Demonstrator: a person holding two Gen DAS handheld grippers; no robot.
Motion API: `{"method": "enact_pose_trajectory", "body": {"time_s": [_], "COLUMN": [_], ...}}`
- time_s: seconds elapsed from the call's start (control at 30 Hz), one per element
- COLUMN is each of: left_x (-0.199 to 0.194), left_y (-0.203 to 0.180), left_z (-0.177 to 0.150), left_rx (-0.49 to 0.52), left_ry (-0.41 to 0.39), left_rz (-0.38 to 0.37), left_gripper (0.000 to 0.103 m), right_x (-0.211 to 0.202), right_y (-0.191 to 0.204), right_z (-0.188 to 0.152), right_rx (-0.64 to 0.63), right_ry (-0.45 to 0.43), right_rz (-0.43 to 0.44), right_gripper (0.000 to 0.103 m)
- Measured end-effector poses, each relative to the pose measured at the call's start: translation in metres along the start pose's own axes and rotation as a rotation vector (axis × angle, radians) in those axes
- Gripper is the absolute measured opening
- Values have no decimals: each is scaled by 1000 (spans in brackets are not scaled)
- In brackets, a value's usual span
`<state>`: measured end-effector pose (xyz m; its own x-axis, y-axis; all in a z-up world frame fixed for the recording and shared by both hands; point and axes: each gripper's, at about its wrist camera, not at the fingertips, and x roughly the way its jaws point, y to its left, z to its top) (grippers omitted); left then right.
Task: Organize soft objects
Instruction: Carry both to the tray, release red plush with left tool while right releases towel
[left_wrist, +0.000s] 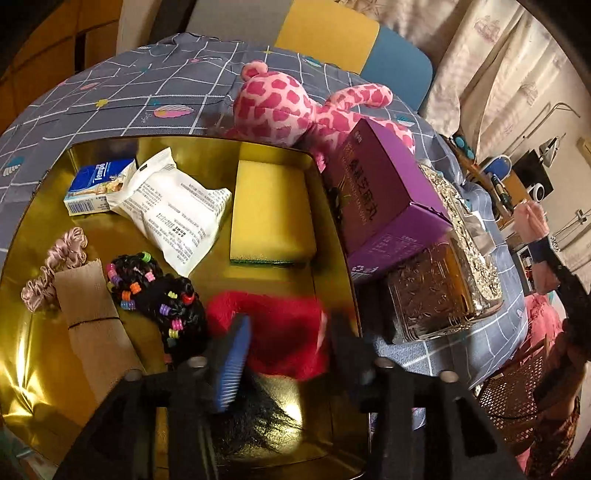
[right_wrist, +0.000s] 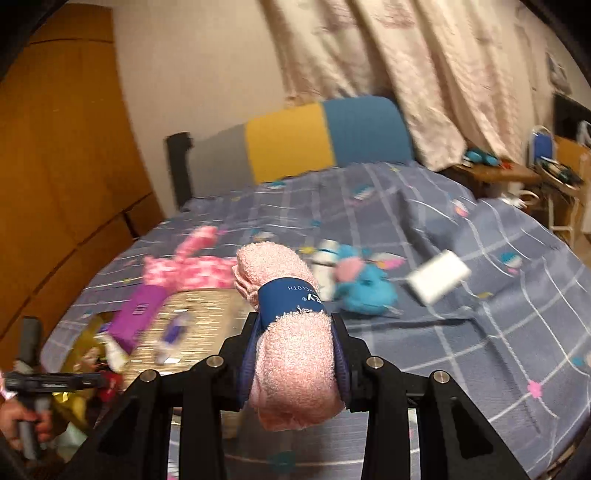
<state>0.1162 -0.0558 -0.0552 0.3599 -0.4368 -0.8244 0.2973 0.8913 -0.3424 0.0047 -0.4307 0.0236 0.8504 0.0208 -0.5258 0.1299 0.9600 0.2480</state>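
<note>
While your left gripper (left_wrist: 284, 332) is hanging with jaws apart over the red fluffy item (left_wrist: 273, 332) lying in the gold tin (left_wrist: 37, 369), your right gripper (right_wrist: 295, 354) is clamping the rolled pink towel (right_wrist: 291, 332) above the bed (right_wrist: 461, 332).

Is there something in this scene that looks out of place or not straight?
Yes. The purple box sits tilted, propped across the gold tin's rim and the patterned lid beside it. It is a stiff carton among soft things.
</note>
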Motion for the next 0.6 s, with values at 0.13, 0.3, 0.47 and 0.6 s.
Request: {"method": "enact_pose_trajectory", "body": {"time_s": [0.13, 0.3, 0.47, 0.6], "left_x": [-17, -56, -101, -128], "left_y": [11, 35, 74, 103], "left_z": [-2, -6, -12, -17], "left_rx": [-24, -66, -137, -192], "left_ry": [-38, -157, -283, -356], "left_rz": [-51, -46, 42, 75], "left_gripper": [57, 57, 57, 57], "right_x": [-3, 5, 24, 52], "right_y": [45, 111, 187, 246], "right_z": [-1, -7, -26, -47], "right_rx": [-37, -109, -205, -269], "right_ry": [11, 64, 150, 258], "right_rz": [75, 182, 296, 377], "right_gripper": [37, 37, 37, 36]}}
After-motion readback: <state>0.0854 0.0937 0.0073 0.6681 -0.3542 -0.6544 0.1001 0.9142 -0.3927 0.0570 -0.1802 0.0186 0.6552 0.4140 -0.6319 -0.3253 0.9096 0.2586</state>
